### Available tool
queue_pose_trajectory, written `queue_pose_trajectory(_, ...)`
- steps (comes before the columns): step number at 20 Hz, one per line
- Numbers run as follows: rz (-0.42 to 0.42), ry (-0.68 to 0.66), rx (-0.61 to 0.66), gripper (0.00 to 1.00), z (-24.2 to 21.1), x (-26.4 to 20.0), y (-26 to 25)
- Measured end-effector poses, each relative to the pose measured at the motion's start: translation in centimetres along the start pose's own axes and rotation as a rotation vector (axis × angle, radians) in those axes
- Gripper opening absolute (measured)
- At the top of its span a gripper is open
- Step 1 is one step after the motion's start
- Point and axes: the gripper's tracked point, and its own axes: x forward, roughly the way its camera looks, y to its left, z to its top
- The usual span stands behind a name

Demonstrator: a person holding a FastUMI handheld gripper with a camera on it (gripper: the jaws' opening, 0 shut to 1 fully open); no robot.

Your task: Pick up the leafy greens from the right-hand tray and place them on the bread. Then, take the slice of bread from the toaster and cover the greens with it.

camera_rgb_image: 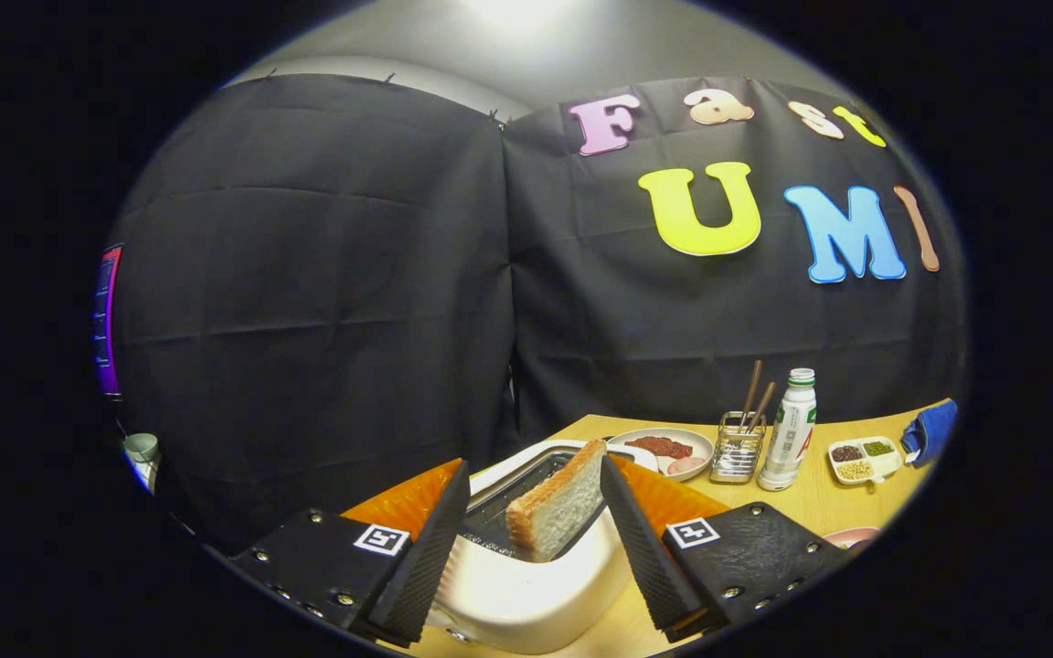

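Note:
A slice of toasted bread (556, 503) stands upright in the slot of a cream toaster (526, 589). It leans slightly and pokes up above the toaster's top. My gripper (535, 468) is open, with one finger on each side of the slice. The slice's top corner sits close to the right finger (641, 539), and whether they touch I cannot tell. A clear gap separates the slice from the left finger (430, 548). The toaster lies directly beneath the fingers on the wooden table (819, 507).
Beyond the toaster is a plate (664, 450) with reddish-brown food. To its right stand a wire holder with chopsticks (739, 448), a white bottle (789, 429), a small divided dish of beans (865, 457) and a blue cloth (933, 429).

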Motion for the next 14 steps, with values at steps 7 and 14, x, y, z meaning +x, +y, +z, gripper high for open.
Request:
queue_pose_trajectory(7,-0.045,0.053,-0.015,0.51,-2.2,1.8,-1.6)
queue_pose_trajectory(14,0.008,0.067,0.052,0.14,-1.5,1.1,-1.0)
